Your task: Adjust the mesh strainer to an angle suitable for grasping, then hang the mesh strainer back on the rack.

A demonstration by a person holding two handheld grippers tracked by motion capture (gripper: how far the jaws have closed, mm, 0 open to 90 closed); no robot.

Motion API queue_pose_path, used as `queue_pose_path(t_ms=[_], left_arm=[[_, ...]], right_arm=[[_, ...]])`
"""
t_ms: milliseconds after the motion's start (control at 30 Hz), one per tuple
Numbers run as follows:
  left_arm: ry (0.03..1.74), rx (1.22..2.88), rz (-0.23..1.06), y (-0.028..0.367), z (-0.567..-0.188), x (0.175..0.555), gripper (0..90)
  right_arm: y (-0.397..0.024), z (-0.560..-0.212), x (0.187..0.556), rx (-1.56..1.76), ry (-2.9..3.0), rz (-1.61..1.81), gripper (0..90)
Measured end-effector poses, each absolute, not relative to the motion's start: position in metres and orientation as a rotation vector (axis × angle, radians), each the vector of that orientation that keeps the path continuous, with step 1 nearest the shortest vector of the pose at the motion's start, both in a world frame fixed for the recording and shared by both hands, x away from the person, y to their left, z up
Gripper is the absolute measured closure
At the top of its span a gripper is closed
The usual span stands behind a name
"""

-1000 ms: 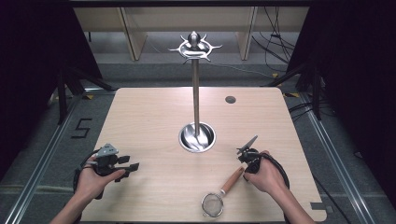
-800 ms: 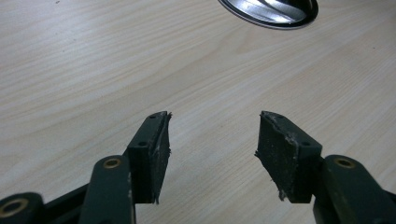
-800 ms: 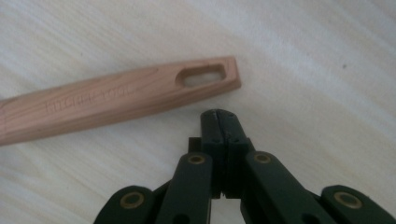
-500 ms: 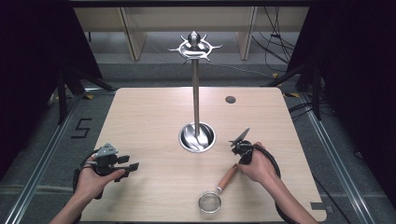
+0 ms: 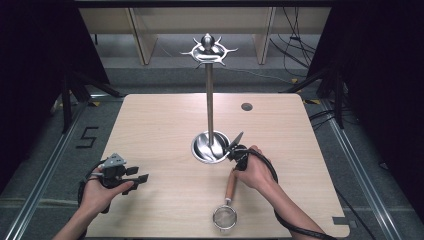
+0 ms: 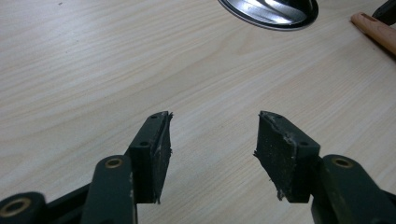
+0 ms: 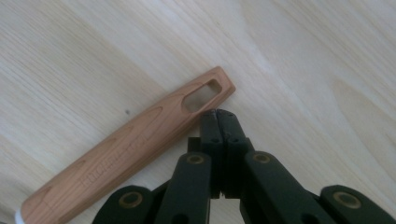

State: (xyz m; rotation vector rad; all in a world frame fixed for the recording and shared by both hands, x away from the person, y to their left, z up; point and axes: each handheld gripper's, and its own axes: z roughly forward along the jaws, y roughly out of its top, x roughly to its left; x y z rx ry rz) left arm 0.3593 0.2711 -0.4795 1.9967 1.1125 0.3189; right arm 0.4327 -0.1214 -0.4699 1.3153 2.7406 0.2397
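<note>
The strainer (image 5: 226, 207) is lying on the table (image 5: 165, 125) near the front edge, mesh cup toward the person, wooden handle (image 7: 135, 140) pointing up toward the stand base (image 5: 210, 147). The right tool (image 7: 218, 114) is being held with jaws pressed together, empty, tips just beside the slotted handle end, touching or nearly so; contact cannot be told. The left tool (image 6: 212, 140) is being held with jaws apart, nothing between them, resting low over bare table at the left, well apart from the strainer.

Step in hand is judged as getting a grip on the handle for hanging on the hook stand (image 5: 209, 50). To do it well, the right jaws should be opened first, then lowered astride the handle below the slot, so the slot is being left free for a hook. Squeezing should be square across the wood, not at the tapered tip.

Against the earlier frames, the right hand is being shifted left and toward the stand base; the strainer is lying slightly turned and nearer the front edge. The left hand is unchanged.
</note>
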Motion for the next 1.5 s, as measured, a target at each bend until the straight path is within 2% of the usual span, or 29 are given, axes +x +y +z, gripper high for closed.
queue_pose_path(t_ms=[233, 433, 567, 800, 867, 967, 1000, 1167, 1500], left_arm=[[1.121, 2.008, 0.3, 0.27, -0.479, 0.361, 45.1], [1.139, 2.011, 0.289, 0.268, -0.48, 0.364, 45.1], [1.144, 2.017, 0.293, 0.265, -0.482, 0.365, 45.1], [1.141, 2.02, 0.301, 0.263, -0.483, 0.362, 45.1], [1.14, 2.035, 0.304, 0.263, -0.483, 0.363, 45.1], [1.139, 2.024, 0.309, 0.263, -0.482, 0.363, 45.1], [1.122, 2.02, 0.297, 0.264, -0.482, 0.363, 45.1], [1.133, 2.001, 0.293, 0.267, -0.484, 0.36, 45.0], [1.12, 2.011, 0.298, 0.267, -0.483, 0.362, 44.9]], right_arm=[[-0.118, -0.467, 0.428, 1.345, 2.728, 0.327, 86.1], [-0.127, -0.451, 0.421, 1.489, 2.665, 0.497, 73.0], [-0.134, -0.448, 0.411, 1.563, 2.656, 0.474, 64.0], [-0.134, -0.448, 0.403, 1.683, 2.712, 0.465, 64.0], [-0.133, -0.447, 0.402, 1.707, 2.711, 0.408, 59.6], [-0.132, -0.45, 0.4, 1.719, 2.705, 0.38, 45.1], [-0.129, -0.45, 0.399, 1.726, 2.697, 0.377, 43.0], [-0.119, -0.454, 0.395, 1.725, 2.725, 0.439, 38.4], [-0.105, -0.462, 0.384, 1.859, 2.689, 0.333, 39.2]])
